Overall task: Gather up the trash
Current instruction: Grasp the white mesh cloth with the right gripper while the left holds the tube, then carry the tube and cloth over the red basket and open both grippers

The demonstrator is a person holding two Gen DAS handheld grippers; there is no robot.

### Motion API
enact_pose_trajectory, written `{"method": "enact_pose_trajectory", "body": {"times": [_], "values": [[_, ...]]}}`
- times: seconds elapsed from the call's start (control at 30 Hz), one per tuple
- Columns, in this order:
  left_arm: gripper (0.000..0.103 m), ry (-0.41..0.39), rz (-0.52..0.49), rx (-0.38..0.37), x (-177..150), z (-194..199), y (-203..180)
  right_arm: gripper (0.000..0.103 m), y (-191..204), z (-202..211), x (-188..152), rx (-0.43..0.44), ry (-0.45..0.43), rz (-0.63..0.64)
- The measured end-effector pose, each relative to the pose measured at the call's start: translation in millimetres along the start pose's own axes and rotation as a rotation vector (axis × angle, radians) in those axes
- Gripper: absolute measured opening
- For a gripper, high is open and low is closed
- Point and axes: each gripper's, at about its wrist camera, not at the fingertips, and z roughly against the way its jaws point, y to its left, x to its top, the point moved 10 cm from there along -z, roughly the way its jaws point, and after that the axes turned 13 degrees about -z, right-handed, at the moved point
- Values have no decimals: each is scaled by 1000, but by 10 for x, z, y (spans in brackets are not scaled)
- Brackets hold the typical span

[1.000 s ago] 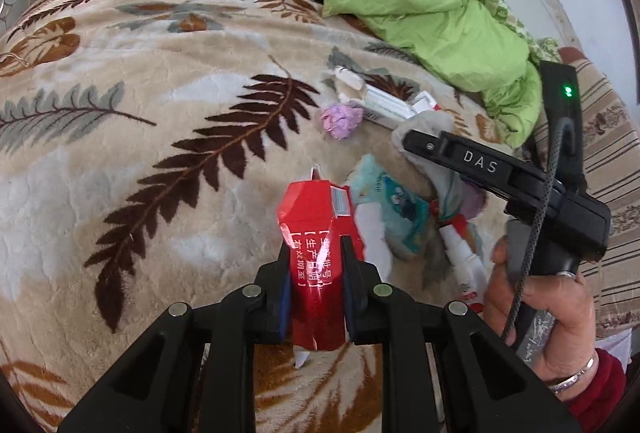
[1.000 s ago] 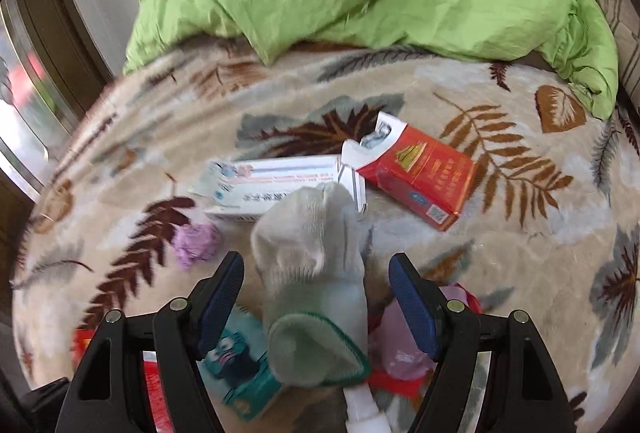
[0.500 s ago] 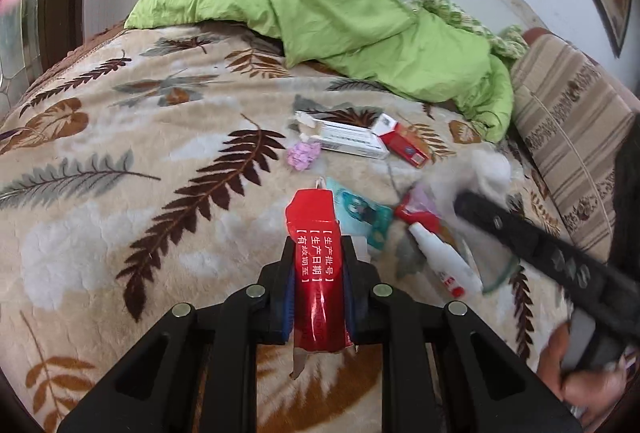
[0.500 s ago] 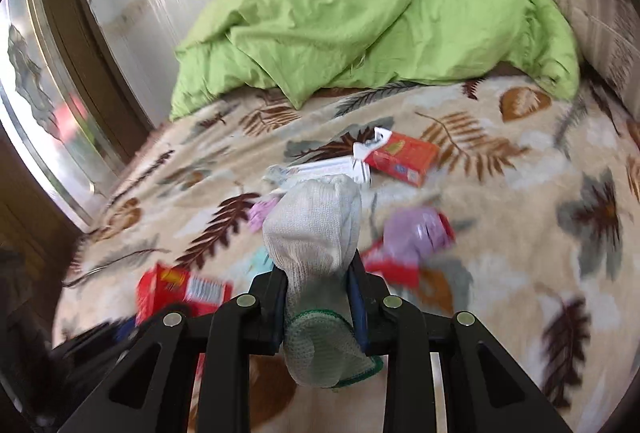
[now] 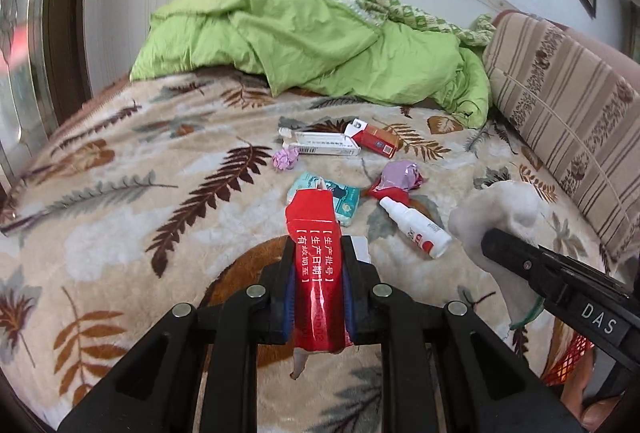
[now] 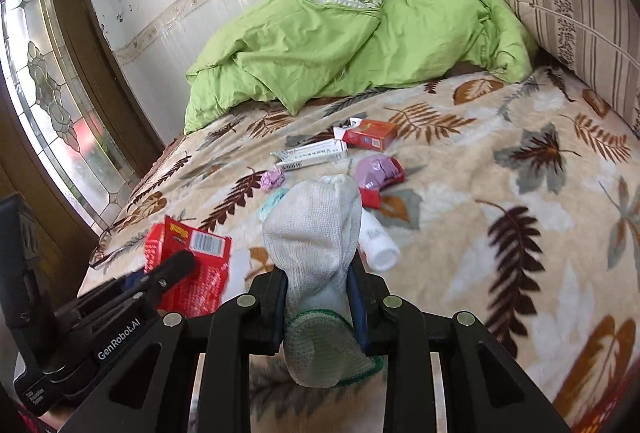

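Left gripper [image 5: 318,287] clamped on a flattened red carton [image 5: 318,265], held above the bed [image 5: 120,217]. Risk: the thin, crushed card could slide out of the pads if the wrist tilts. Right gripper [image 6: 318,303] closed around a limp white glove [image 6: 316,233], cuff hanging below the jaws; the soft knit may creep loose or snag. The spray bottle [image 5: 416,231], purple wrapper [image 5: 400,175] and boxes [image 5: 344,143] remain on the bed.

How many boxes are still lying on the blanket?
2. A long white box lies near the green quilt, and a red box sits touching its right end. The flattened red carton isn't lying there; the left gripper holds it. Others may be hidden.
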Motion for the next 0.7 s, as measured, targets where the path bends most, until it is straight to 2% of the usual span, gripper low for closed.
{"method": "enact_pose_trajectory", "body": {"times": [0.23, 0.7], "values": [[18, -15, -28, 55, -12, 78, -18, 28, -17, 183, -36, 11, -33, 10], [18, -41, -24, 69, 24, 104, 30, 28, -40, 187, -26, -2, -43, 7]]}}
